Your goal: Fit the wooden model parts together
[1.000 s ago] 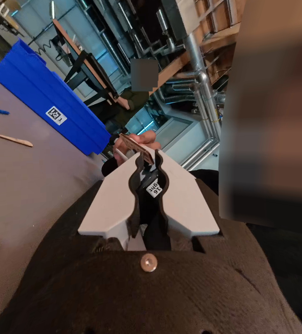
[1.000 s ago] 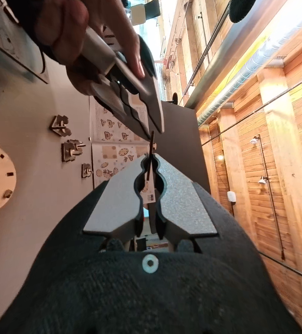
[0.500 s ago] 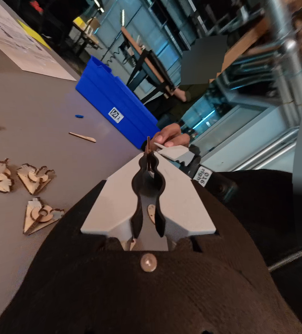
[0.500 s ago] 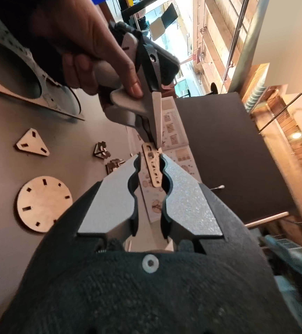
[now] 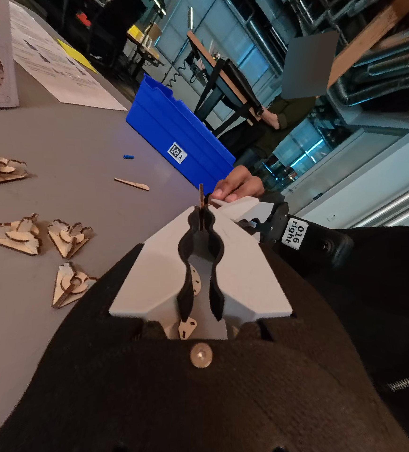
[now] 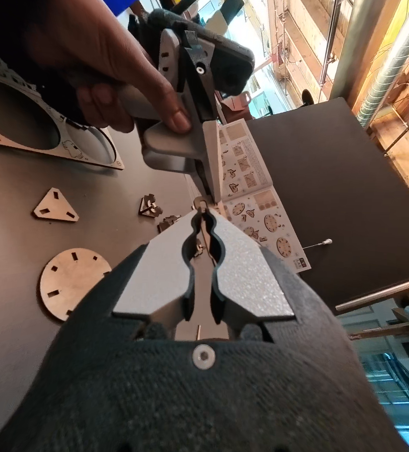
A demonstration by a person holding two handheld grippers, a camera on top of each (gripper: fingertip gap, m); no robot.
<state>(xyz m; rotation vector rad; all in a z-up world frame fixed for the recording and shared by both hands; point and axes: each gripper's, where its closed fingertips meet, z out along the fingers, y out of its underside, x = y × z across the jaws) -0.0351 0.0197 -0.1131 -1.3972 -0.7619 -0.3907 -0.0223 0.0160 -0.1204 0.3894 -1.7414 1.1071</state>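
Left wrist view: left tool (image 5: 200,215) closed on a thin wooden strip (image 5: 201,195), seen edge-on and standing up past the fingertips, pads pressed to both faces. Just right of it, right tool (image 5: 210,199) coming in from the right, tips at the same strip, with a hand (image 5: 237,183) wrapped over its body. On the grey desk (image 5: 76,146) to the left, three small triangular wooden assemblies (image 5: 69,236), farther off a loose wooden stick (image 5: 132,184) and a tiny blue piece (image 5: 128,156), then a blue bin (image 5: 174,132) at the far edge. Right wrist view: right tool (image 6: 202,213) closed on the strip (image 6: 199,203), its rounded slotted end poking beyond the tips, held above the desk rather than lying on it. Left tool (image 6: 210,193) reaching down from above to meet that same end, gripped by a hand (image 6: 115,61). Below, a triangular plate (image 6: 55,206), a round slotted disc (image 6: 73,281), a wooden sheet with round cut-outs (image 6: 51,137) and an open instruction booklet (image 6: 259,208) to the right. Risk, as a judgement: two grips so close on one thin strip, so any twist or pull between the hands likely to snap it or lever it out of one pair of pads; a drop among the loose parts possible if either grip slackens.
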